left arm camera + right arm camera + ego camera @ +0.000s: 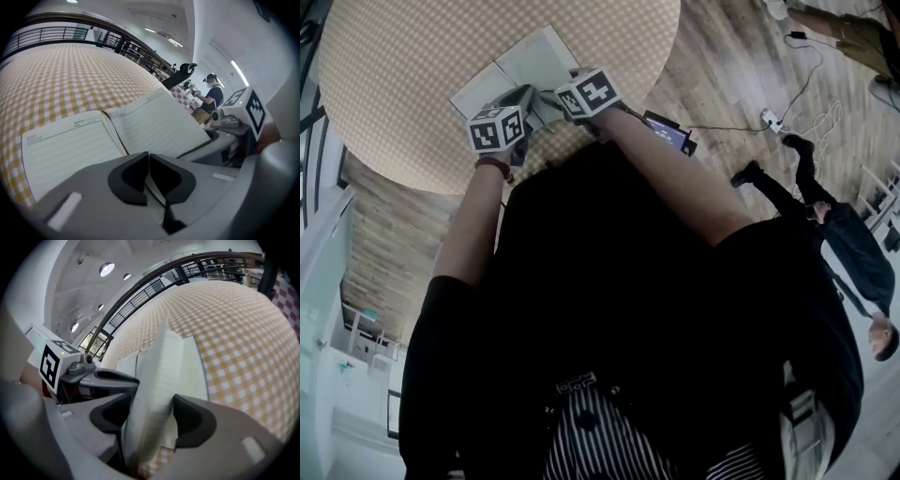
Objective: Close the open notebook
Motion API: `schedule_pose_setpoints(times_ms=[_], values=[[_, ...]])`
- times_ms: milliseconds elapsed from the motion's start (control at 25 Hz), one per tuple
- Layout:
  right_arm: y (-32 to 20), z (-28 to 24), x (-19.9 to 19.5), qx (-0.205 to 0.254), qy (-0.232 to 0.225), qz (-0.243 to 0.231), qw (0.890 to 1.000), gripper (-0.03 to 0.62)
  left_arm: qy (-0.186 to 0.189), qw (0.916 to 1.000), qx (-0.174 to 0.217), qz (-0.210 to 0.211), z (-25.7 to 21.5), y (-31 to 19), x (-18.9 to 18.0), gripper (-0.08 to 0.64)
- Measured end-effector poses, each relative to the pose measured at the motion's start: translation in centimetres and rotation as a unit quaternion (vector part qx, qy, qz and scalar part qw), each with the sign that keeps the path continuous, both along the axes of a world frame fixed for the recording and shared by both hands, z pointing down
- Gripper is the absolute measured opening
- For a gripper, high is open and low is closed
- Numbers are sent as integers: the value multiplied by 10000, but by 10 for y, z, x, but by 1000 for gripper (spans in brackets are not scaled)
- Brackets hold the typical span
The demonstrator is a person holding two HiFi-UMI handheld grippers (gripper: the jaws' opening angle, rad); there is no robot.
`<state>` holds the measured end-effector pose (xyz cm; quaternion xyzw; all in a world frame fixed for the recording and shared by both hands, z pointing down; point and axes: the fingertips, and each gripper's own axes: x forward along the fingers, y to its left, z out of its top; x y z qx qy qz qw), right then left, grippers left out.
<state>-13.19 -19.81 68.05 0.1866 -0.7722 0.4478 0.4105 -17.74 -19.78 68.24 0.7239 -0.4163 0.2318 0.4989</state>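
1. Left gripper (pixel 149 159): jaws closed together, tips over the notebook's (pixel 70 150) near edge.
2. Right gripper (pixel 154 416): jaws wide apart, lifted pages (pixel 157 366) standing upright between them.
3. Notebook lies open on the checked table (pixel 56 75) just ahead of both grippers, spine running away from them.

Round checked table (pixel 394 94) on wood-plank floor (pixel 741 66); railing (pixel 51 33), ceiling lights (pixel 107 269) overhead.

Cool, even light from ceiling lamps (pixel 107 269); fisheye corners black; lifted page (pixel 152 380) blurred; head view dim.
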Motion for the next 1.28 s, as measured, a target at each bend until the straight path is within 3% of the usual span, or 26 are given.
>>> schedule_pose_setpoints(times_ms=[280,480,640,760,880,960,1000,1080,1160,1200,1280], values=[[13,-16,-17,43,-235,-74,9997,272,375,9992,64,-116,-6,3,-8,-5],[10,-45,-29,139,-650,-140,9977,272,920,9932,106,-700,-14,12,-23,-5],[28,-74,-56,349,-969,-645,9926,272,830,9908,129,-1057,-17,24,-45,-5],[48,-95,-79,352,-1298,-1062,9852,272,840,9873,137,-1342,-18,31,-63,-5],[67,-132,-97,272,-1915,-1617,9677,271,972,9815,10,-1648,-13,41,-72,-5],[57,-169,-101,434,-2459,-1608,9549,270,944,9798,-35,-1761,-7,43,-79,-3],[41,-185,-98,653,-2625,-1389,9526,270,906,9795,-41,-1797,-6,43,-82,-3],[-7,-195,-77,1285,-2375,-682,9604,270,847,9787,-38,-1868,-4,44,-88,-4],[-48,-168,-44,1593,-1517,-87,9755,270,842,9772,-1,-1948,-6,46,-93,-4],[-55,-149,-31,1456,-1170,58,9824,270,856,9762,16,-1991,-8,47,-95,-3],[-43,-121,-22,855,-951,35,9918,270,875,9749,34,-2048,-10,50,-97,-4]])
